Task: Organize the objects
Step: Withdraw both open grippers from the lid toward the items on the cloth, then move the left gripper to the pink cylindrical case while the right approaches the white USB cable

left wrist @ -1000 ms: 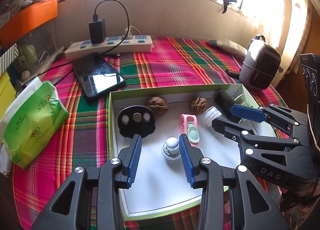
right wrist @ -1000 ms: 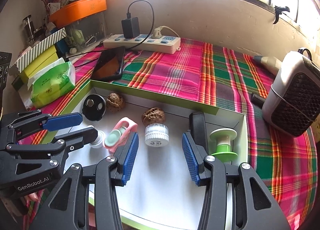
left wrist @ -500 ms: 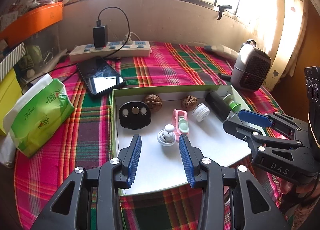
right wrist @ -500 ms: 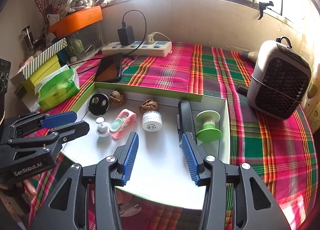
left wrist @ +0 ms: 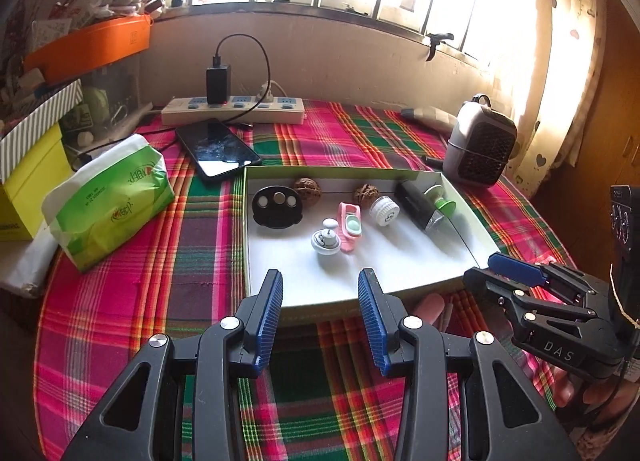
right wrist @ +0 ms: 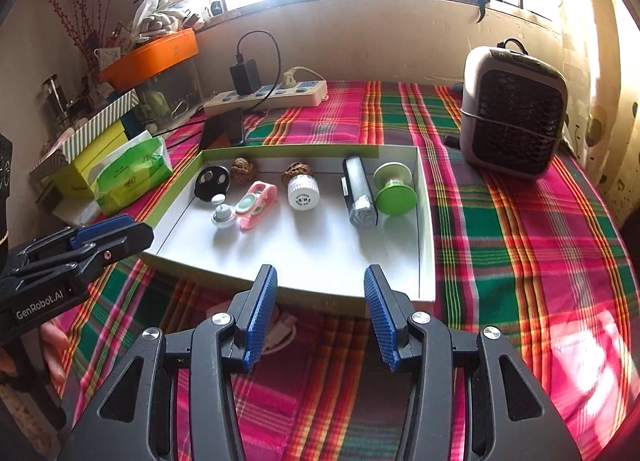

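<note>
A shallow white box with green rim [left wrist: 464, 285] [right wrist: 424, 197] lies on the plaid cloth. In it sit a black disc [left wrist: 276, 205] [right wrist: 212, 182], two walnuts [left wrist: 307, 188] [right wrist: 244, 169], a white knob [left wrist: 326, 241] [right wrist: 223, 217], a pink clip [left wrist: 350, 227] [right wrist: 256, 205], a white cap [left wrist: 384, 212] [right wrist: 303, 193], a black bar [left wrist: 416, 205] [right wrist: 358, 191] and a green spool [left wrist: 440, 199] [right wrist: 394, 191]. My left gripper [left wrist: 320, 301] [right wrist: 116, 229] is open and empty before the box's near edge. My right gripper [right wrist: 320, 301] [left wrist: 496, 269] is open and empty, at the near right corner.
A phone [left wrist: 218, 149], a power strip [left wrist: 236, 109] and a green tissue pack [left wrist: 108, 197] lie left and behind the box. A grey heater [right wrist: 512, 113] stands at the right. Boxes and an orange tray [right wrist: 148, 57] crowd the far left.
Both grippers have pulled back from over the box toward me and risen; they stay open and empty. The objects in the box have not moved.
</note>
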Available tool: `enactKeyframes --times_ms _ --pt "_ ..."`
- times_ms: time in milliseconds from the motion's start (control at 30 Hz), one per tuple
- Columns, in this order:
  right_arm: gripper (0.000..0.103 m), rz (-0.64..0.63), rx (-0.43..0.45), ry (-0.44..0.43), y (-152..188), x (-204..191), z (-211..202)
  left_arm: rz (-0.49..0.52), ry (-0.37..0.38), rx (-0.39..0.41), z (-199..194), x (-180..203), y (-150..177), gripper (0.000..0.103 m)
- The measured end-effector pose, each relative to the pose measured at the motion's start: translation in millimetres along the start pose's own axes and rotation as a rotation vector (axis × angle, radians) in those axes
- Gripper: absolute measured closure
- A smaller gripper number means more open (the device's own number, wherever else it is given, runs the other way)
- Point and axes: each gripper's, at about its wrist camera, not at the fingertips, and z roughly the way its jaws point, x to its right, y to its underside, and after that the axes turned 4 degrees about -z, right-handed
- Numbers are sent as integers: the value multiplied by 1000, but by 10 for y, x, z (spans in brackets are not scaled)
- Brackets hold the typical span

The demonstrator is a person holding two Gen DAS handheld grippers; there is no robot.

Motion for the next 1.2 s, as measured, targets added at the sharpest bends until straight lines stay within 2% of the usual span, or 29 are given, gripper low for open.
enactKeyframes --times_ms 200,400,733,867,933,1000,1200 --pt "55 34 1 -8 151 -33 -92 6 12 -12 -47 15 117 66" --pt "55 36 -42 -13 288 -105 -36 10 21 -36 -21 31 223 65" --pt "54 59 -92 -37 294 -231 160 2 34 -56 3 9 278 65" --pt "47 30 -97 -14 284 -301 179 10 46 -65 21 32 295 65" --pt "47 7 -104 8 297 -329 178 11 50 -67 28 32 296 65" --pt "46 -22 -115 68 311 -348 176 9 52 -69 36 28 294 65" --pt "46 -23 -129 105 360 -245 87 16 61 -78 64 32 296 65"
